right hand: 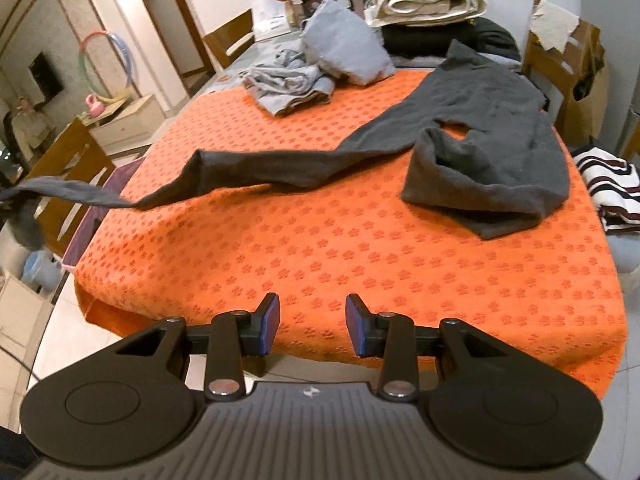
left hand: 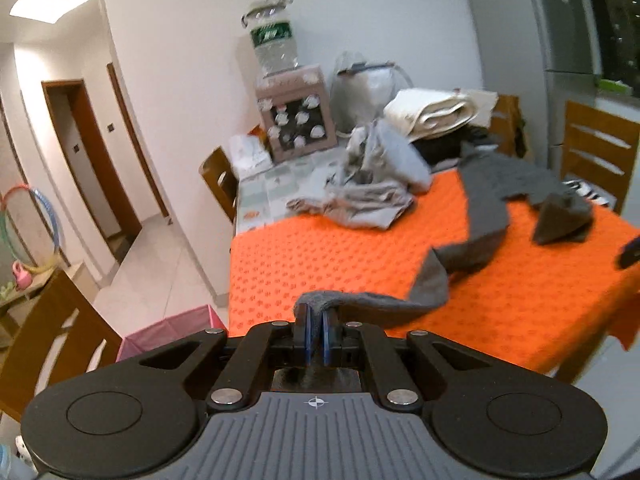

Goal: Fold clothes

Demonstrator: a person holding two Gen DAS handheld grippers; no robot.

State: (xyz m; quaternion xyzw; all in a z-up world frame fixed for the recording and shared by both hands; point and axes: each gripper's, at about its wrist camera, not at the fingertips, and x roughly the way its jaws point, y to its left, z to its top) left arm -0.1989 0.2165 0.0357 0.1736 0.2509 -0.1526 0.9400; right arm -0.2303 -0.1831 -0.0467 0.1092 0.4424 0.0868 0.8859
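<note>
So the sweater (right hand: 488, 152) lies on the orange cloth (right hand: 320, 248), body bunched toward the far right of it, one sleeve (right hand: 280, 168) drawn out long toward the cloth's left edge and lifted clear at its end. Left gripper (left hand: 316, 312) is clamped on that cuff (fabric bulges over the closed pads). Right gripper (right hand: 312, 322) hangs over the cloth's near edge, jaws apart, nothing between them.

Step looks like spreading the sweater flat before any fold. To do it well: keep the cuff pinched, pull only until the sleeve runs straight from the shoulder, then lay it down on the cloth, not past its edge. Right gripper should probably go for the folded-over hem at the cloth's right side and open it out; dragging from one sleeve alone would likely slide the whole body.

Beyond the cloth's far-left corner, a grey pile (right hand: 292, 84); behind that, a cream stack (right hand: 432, 0). A striped garment (right hand: 608, 188) sits off the cloth's right edge.
</note>
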